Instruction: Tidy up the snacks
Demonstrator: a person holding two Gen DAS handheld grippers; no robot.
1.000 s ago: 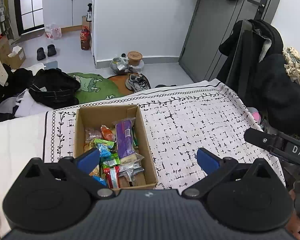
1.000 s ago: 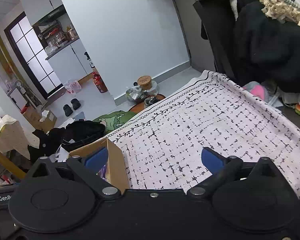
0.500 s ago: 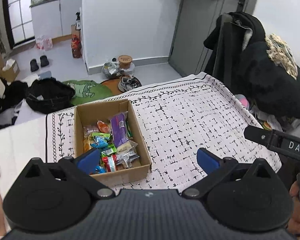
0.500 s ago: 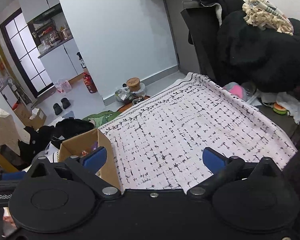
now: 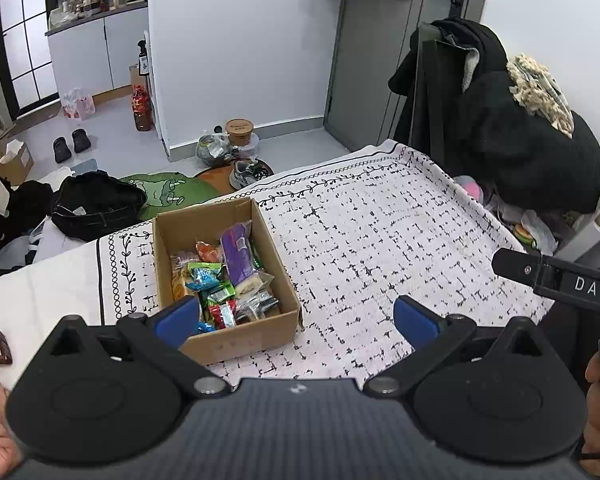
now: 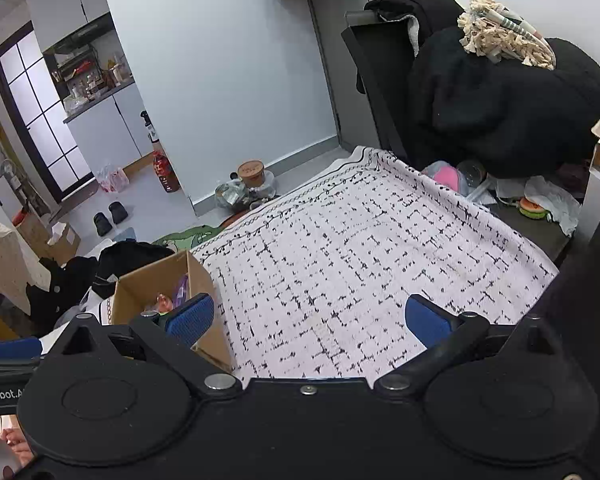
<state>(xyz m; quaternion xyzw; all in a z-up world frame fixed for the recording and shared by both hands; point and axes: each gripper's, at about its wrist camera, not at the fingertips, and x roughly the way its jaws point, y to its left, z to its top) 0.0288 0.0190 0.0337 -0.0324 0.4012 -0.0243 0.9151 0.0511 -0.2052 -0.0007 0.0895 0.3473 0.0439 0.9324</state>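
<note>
Snacks fill a cardboard box resting on the bench's patterned cloth, left of centre, while the left gripper and right gripper hover above, fingers spread wide, holding nothing.

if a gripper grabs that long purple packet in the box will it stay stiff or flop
The purple packet looks like thin glossy film, so it will probably bend and may slip between the pads. It lies on other wrappers in the cardboard box, so neighbours could shift. It is likely light for its length.
</note>
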